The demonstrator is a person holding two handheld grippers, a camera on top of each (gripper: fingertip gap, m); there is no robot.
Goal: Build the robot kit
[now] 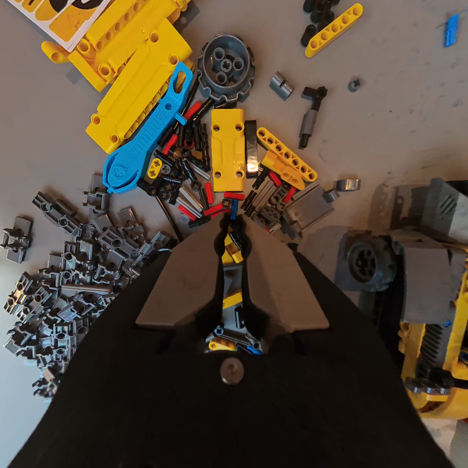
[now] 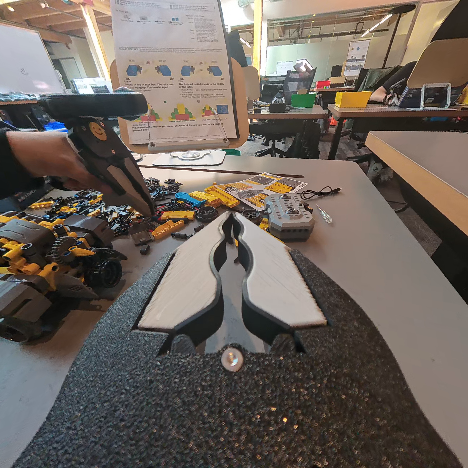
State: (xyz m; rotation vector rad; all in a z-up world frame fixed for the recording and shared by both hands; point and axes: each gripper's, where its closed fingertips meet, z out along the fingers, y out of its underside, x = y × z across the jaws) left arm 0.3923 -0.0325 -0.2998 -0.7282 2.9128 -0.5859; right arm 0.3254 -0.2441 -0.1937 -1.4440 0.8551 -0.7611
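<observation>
My left gripper (image 1: pixel 233 218) points down into a heap of small red, black and grey pins and axles (image 1: pixel 192 177). Its tips are closed on the near end of a small blue pin (image 1: pixel 234 207). A yellow panel (image 1: pixel 228 152) lies just beyond the pin, and a blue separator tool (image 1: pixel 149 136) lies to the left. The left gripper also shows in the right wrist view (image 2: pixel 151 214), held by a hand (image 2: pixel 43 157), tip down in the heap. My right gripper (image 2: pixel 231 214) is shut and empty above bare table, short of a grey battery box (image 2: pixel 288 217).
A pile of dark grey track links (image 1: pixel 63 278) lies left. A partly built yellow and grey vehicle (image 2: pixel 50 253) stands beside the heap. A sticker sheet (image 2: pixel 263 187), a cable (image 2: pixel 319 192), a small screwdriver (image 2: pixel 324 214) and a sheet on a stand (image 2: pixel 174 76) lie beyond. The gap from one gripper's tips to the other's is roughly 25 cm.
</observation>
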